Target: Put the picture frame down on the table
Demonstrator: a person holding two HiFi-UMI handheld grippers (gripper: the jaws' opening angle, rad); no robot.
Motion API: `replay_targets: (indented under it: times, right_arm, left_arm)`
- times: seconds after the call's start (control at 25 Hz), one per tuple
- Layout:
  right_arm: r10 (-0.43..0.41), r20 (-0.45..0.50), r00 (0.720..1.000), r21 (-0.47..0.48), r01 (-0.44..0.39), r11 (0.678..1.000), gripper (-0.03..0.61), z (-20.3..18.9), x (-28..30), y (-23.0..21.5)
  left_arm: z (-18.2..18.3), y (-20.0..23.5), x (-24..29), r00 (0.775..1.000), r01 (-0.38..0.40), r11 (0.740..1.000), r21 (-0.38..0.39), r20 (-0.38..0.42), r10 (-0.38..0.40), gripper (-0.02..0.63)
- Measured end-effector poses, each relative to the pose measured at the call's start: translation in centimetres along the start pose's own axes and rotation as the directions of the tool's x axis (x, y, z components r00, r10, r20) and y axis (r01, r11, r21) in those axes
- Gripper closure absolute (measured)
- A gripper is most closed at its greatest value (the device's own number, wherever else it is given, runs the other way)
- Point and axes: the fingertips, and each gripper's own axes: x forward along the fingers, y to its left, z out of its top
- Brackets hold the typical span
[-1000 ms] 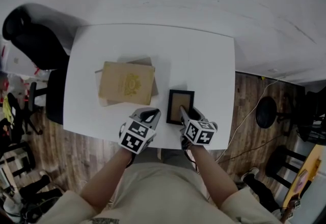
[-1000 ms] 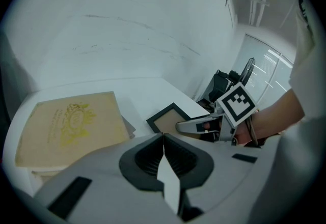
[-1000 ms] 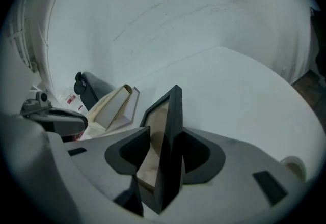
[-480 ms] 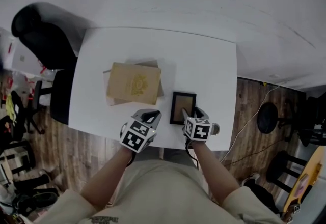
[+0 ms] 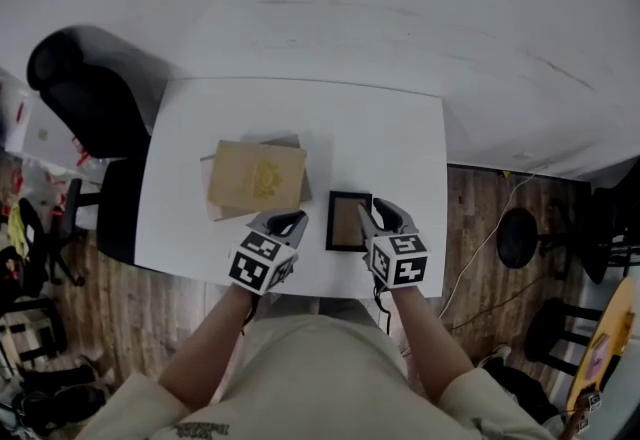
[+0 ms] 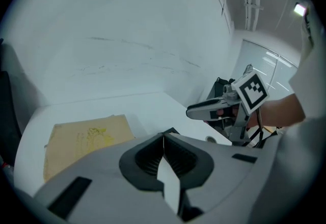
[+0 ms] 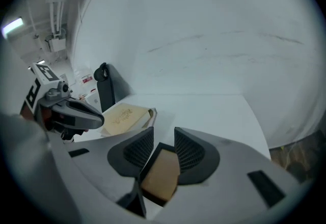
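The frame (image 5: 349,220) lies flat on the table (image 5: 390,128), near the front edge, with one edge between the spread jaws of the right gripper (image 5: 375,212). I can't tell whether either pad touches it. If so, I judge that pulling back could drag the frame toward the edge or tip it off. The left gripper (image 5: 288,221), jaws pressed together and empty, hovers just beside it and could nudge it.
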Motion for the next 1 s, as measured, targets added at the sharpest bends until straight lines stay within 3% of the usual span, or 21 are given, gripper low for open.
replay_targets:
  times: [0.2, 0.52, 0.84, 1.0]
  right_arm:
    - [0.027, 0.112, 0.993, -0.097, -0.016, 0.995, 0.468, 5.8, -3.4, 0.8]
    - [0.022, 0.298, 0.954, -0.108, 0.011, 0.994, 0.511, 13.4, -10.4, 1.3]
    - [0.052, 0.456, 0.889, -0.156, 0.023, 0.987, 0.535, 18.9, -18.0, 2.7]
    - [0.085, 0.533, 0.842, -0.176, 0.012, 0.984, 0.543, 21.2, -21.5, 4.0]
  left_arm:
    - [3.3, 0.5, -2.0, 0.998, -0.015, 0.999, 0.032, 0.059, 0.013, 0.591]
    - [11.4, -0.8, -6.7, 0.976, -0.041, 0.988, 0.15, 0.22, 0.007, 0.591]
    - [18.4, -3.9, -11.8, 0.91, -0.013, 0.984, 0.176, 0.409, -0.062, 0.591]
    - [20.6, -5.6, -14.0, 0.879, -0.004, 0.978, 0.207, 0.468, -0.095, 0.591]
